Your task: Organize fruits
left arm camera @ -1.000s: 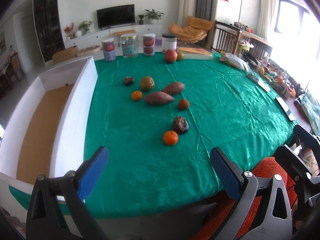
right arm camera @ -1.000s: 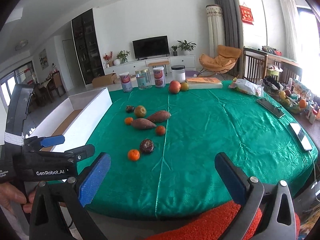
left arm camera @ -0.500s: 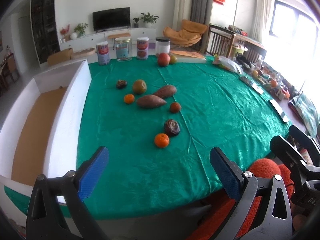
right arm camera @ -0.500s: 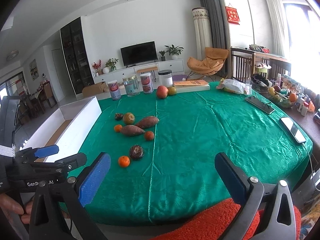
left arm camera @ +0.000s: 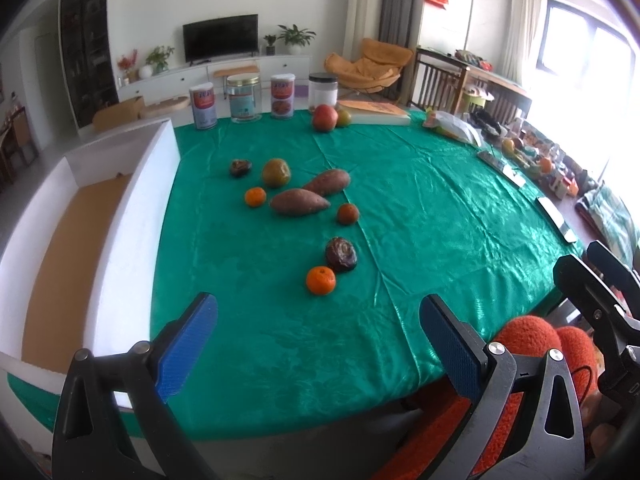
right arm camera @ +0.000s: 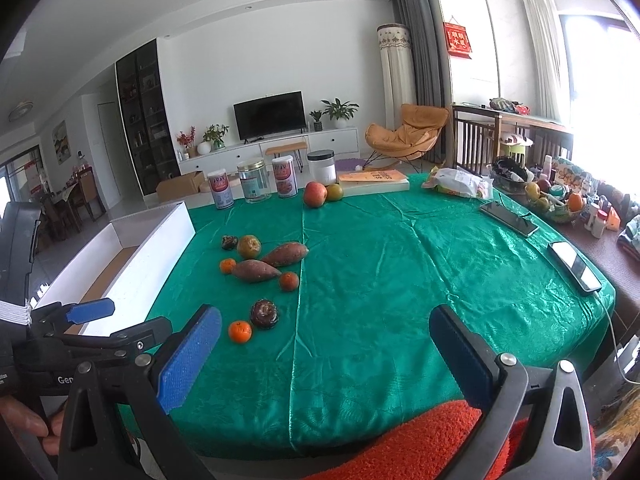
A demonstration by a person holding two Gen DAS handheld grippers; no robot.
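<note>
Left gripper (left arm camera: pixel 318 334) spread wide, holding nothing; right gripper (right arm camera: pixel 326 346) likewise, low over green tablecloth (right arm camera: pixel 400 272). Tangerine (left arm camera: pixel 320 280) at 12 o'clock, touching dark fruit (left arm camera: pixel 341 254). Only right view shows phones (right arm camera: pixel 575 266). White box (left arm camera: pixel 132 216) at 9 o'clock, apparently empty. Readable: "Gen" on left gripper.

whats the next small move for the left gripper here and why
Probably ease the left gripper forward and down toward the nearest orange. Its jaws are wide open and empty, short of the fruit, and that orange lies closest to the table edge, just in front of the dark wrinkled fruit. The white box stands on that gripper's side, so it seems the natural drop spot.
</note>
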